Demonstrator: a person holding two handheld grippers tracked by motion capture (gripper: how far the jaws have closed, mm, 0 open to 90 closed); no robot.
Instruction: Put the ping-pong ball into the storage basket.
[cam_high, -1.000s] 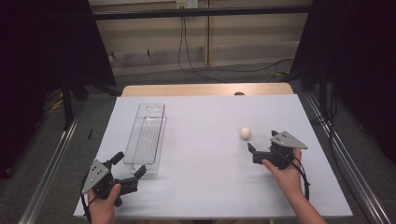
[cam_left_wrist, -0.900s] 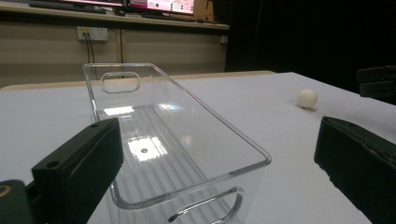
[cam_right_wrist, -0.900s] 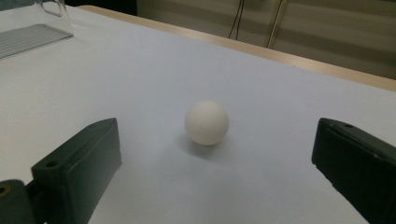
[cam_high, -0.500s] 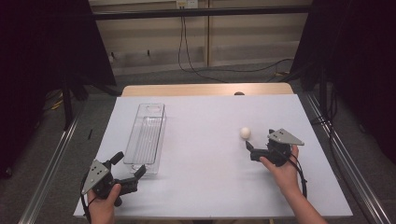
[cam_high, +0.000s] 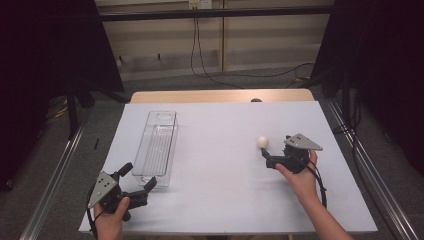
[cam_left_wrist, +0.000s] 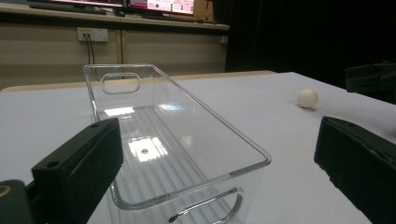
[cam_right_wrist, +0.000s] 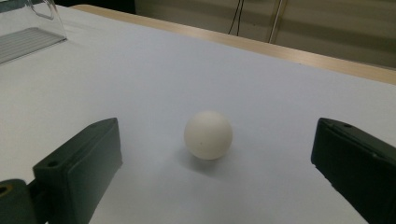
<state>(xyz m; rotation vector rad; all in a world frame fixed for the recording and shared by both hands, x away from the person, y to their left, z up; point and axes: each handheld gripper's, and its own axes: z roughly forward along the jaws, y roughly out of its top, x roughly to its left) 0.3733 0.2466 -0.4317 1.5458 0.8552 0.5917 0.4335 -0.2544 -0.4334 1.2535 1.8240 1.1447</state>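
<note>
A: What has moved?
B: The right gripper (cam_high: 266, 157) has advanced toward the ball (cam_high: 262, 142).
A: Layout?
B: White table (cam_high: 225, 125); clear bin (cam_high: 157, 145) at left; ball right of centre, lying ahead of the right gripper's spread, empty jaws. Left gripper (cam_high: 136, 180): jaws spread, empty, just beside the bin's near end.
</note>
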